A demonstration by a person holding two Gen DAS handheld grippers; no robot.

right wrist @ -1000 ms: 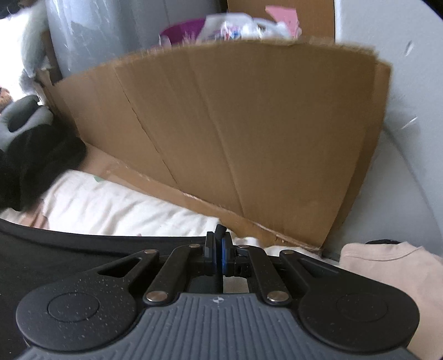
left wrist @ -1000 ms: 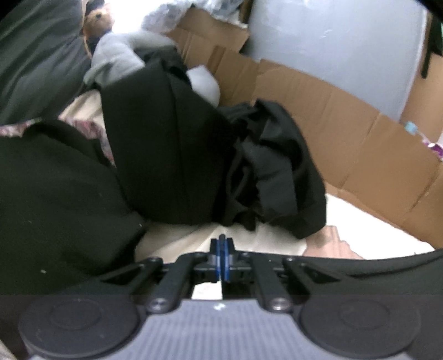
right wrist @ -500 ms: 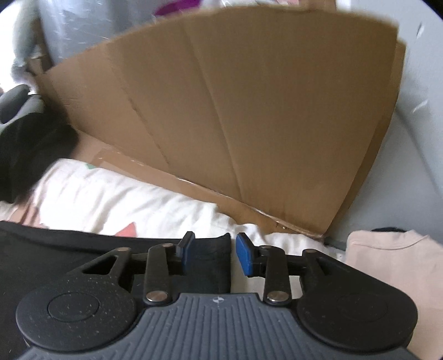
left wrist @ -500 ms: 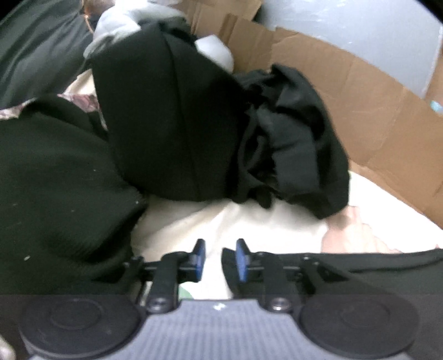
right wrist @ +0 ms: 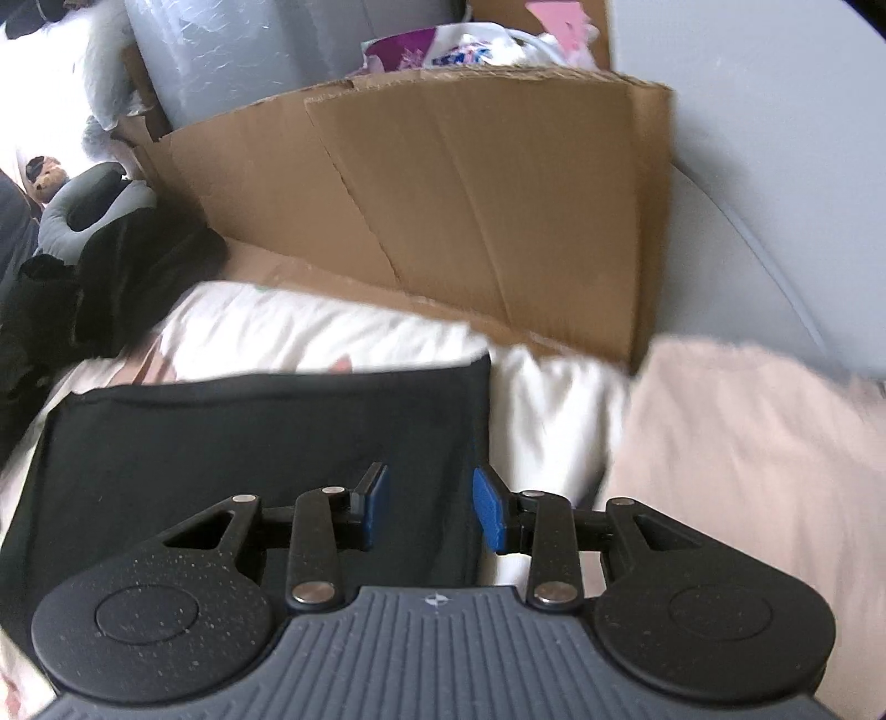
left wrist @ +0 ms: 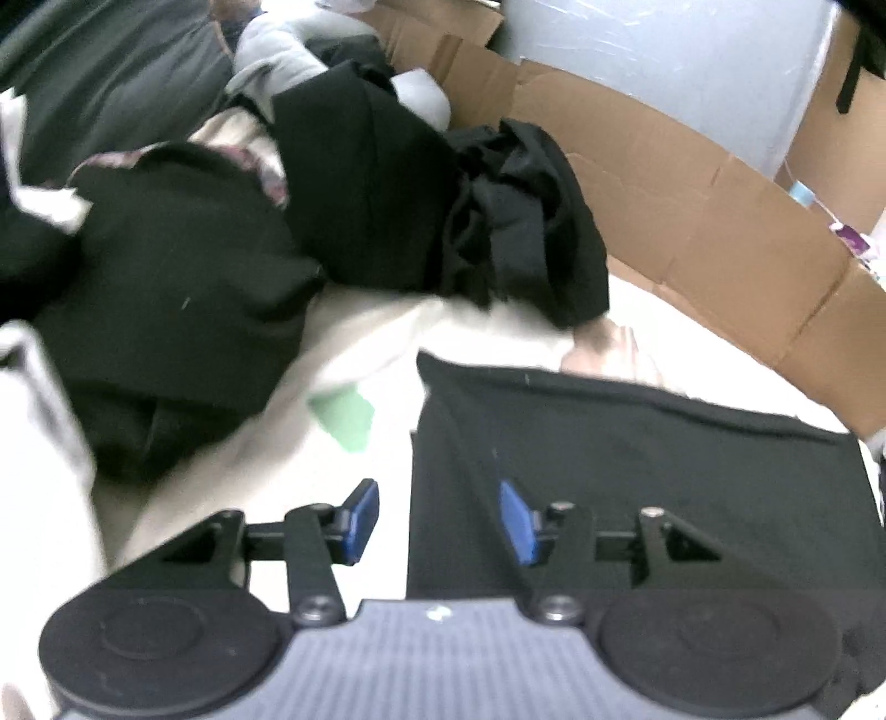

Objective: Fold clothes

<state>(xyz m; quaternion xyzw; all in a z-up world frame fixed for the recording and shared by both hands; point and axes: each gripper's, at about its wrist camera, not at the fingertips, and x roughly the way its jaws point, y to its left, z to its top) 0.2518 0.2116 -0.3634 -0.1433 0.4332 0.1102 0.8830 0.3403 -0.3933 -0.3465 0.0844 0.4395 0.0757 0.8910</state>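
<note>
Black garment (left wrist: 637, 471) lies folded flat; no legible writing.

Brown cardboard sheets (right wrist: 454, 210) propped behind, white patterned bedsheet (right wrist: 310, 338), crumpled plastic bags (right wrist: 459, 47)

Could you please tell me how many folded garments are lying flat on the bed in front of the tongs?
2: a black garment lies directly ahead, and a pale pink garment lies to its right. Others may be hidden in the dark heap.

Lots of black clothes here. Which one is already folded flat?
The black rectangular garment lying flat on the white bedding, just ahead of the hand-held grippers. The other black clothes sit crumpled in a heap behind it.
</note>
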